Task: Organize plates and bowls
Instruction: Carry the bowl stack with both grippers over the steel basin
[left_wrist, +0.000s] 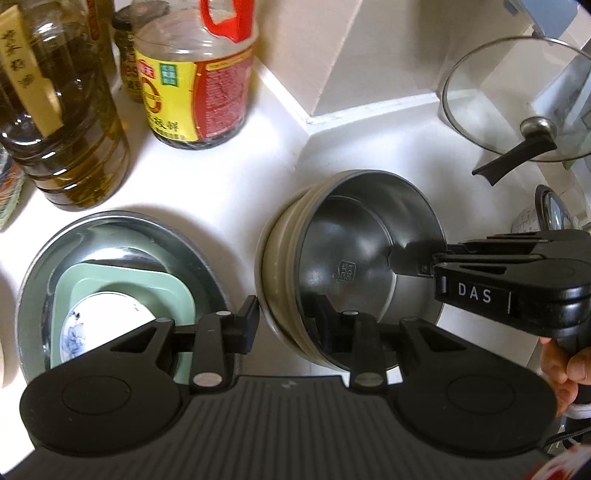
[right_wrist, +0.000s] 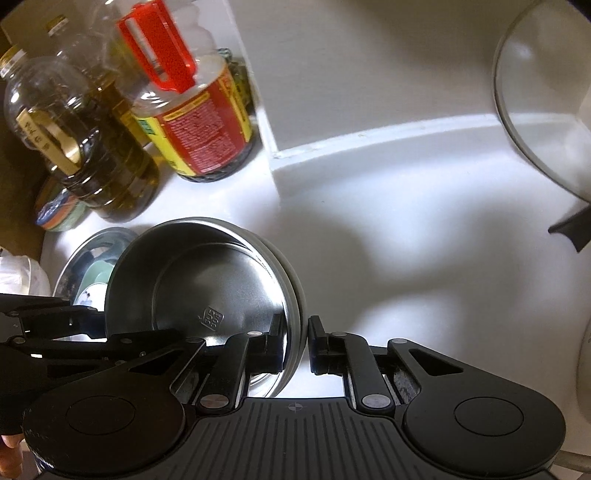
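While we lean over the white counter (left_wrist: 229, 177), the widest thing by us is the steel basin (left_wrist: 40, 266) at the left, which holds a green square dish (left_wrist: 173, 291) and, inside that, a small white saucer with a blue flower (left_wrist: 92, 321); just right of it stands the stack of bowls (right_wrist: 295, 280), tilted, a steel bowl (left_wrist: 369, 236) uppermost; our left gripper (left_wrist: 288, 314) straddles the stack's near-left rim, one finger outside, one inside, pinching it; our right gripper (right_wrist: 295, 332) is pressed onto the opposite rim; oil bottles (left_wrist: 74, 140) stand behind, a glass lid (left_wrist: 517, 92) leans far right.
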